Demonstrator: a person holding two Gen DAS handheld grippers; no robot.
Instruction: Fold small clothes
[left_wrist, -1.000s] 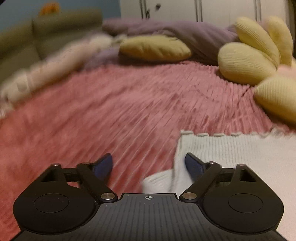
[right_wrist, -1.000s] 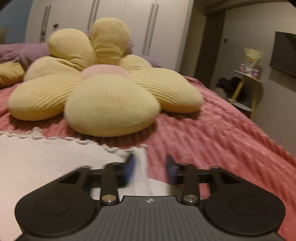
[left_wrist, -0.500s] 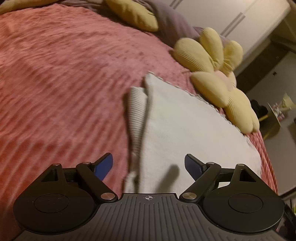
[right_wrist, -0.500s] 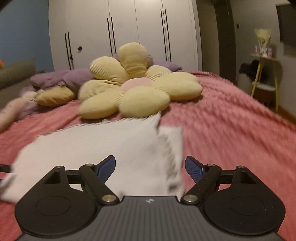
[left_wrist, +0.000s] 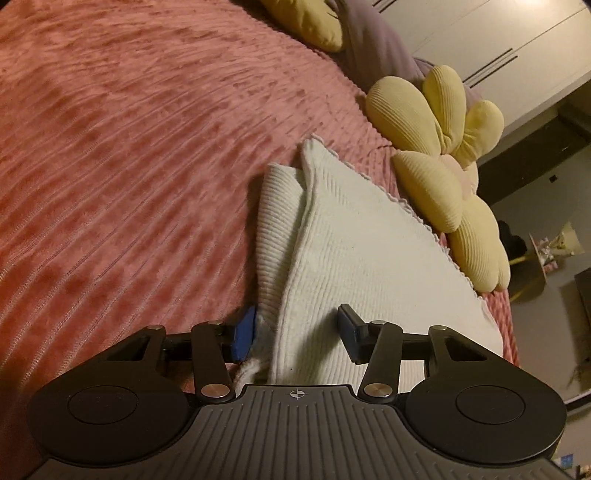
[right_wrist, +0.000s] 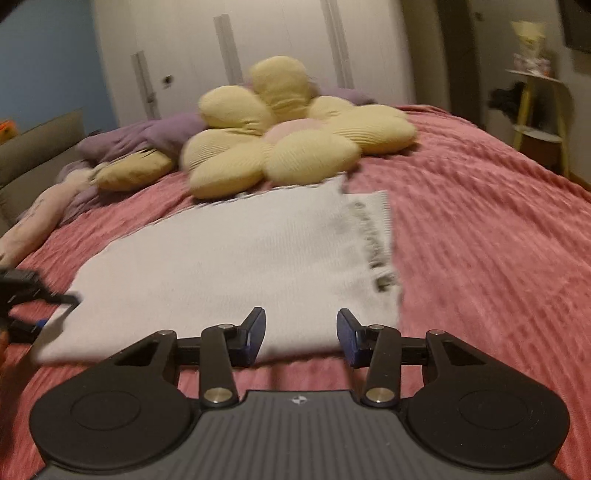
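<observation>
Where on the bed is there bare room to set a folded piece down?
Bare pink bedspread lies left of the white knit garment, and again to its right toward the yellow side table. It is crowded behind, where the flower cushion touches the garment's far edge.

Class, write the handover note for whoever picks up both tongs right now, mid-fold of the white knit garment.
Left tongs: open, straddling the near left corner of the white knit garment, one pad against its edge; no grip yet.
Right tongs: open, at the near edge, nothing held.
Garment lies flat on the pink bedspread, a ribbed part folded along each side, flower cushion behind it.
Done: sides appear tucked in.
Left: probably grip the near edge and fold it over.
</observation>
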